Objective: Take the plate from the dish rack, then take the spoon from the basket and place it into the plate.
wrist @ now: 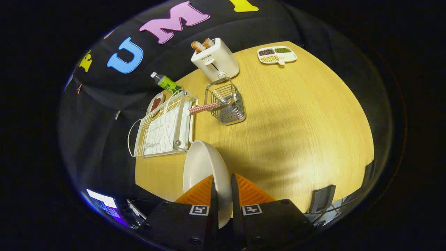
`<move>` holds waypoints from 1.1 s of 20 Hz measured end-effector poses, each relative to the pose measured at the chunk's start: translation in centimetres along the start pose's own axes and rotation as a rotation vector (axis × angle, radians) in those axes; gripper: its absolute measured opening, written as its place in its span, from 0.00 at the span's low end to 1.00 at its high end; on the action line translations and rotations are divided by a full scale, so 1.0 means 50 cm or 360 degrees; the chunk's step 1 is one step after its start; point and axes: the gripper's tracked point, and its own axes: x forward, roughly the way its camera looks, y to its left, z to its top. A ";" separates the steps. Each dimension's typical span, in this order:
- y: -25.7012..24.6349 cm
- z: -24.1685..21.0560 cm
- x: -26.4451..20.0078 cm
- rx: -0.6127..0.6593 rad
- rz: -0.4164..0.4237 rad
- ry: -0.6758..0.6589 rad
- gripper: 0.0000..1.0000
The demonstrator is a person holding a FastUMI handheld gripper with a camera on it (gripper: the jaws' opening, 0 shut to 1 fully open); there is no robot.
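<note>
Wooden table [296,122], gripper [223,191] jaws clamped on plate [202,164] rim, spoon [204,108] bowl hidden in basket [228,104]

The white plate [202,167] is held on its edge between the gripper [223,190] fingers, beside the white dish rack [163,127]. The spoon [205,108], with a red-checked handle, leans out of the wire basket [226,103].
</note>
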 end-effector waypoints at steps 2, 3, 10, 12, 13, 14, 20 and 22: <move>-0.020 0.005 0.033 -0.0007 0.0010 0.0031 0.20; -0.027 0.012 0.049 -0.0024 0.0012 0.0047 0.20; -0.075 0.023 0.104 -0.0059 0.0036 0.0080 0.20; -0.086 0.019 0.109 -0.0108 0.0028 0.0083 0.19; -0.089 0.016 0.113 -0.0132 0.0019 0.0086 0.18; -0.096 0.015 0.114 -0.0153 0.0004 0.0083 0.18; -0.076 0.053 0.107 -0.0108 0.0042 -0.0069 0.51; -0.070 0.071 0.090 -0.0154 0.0046 -0.0173 0.83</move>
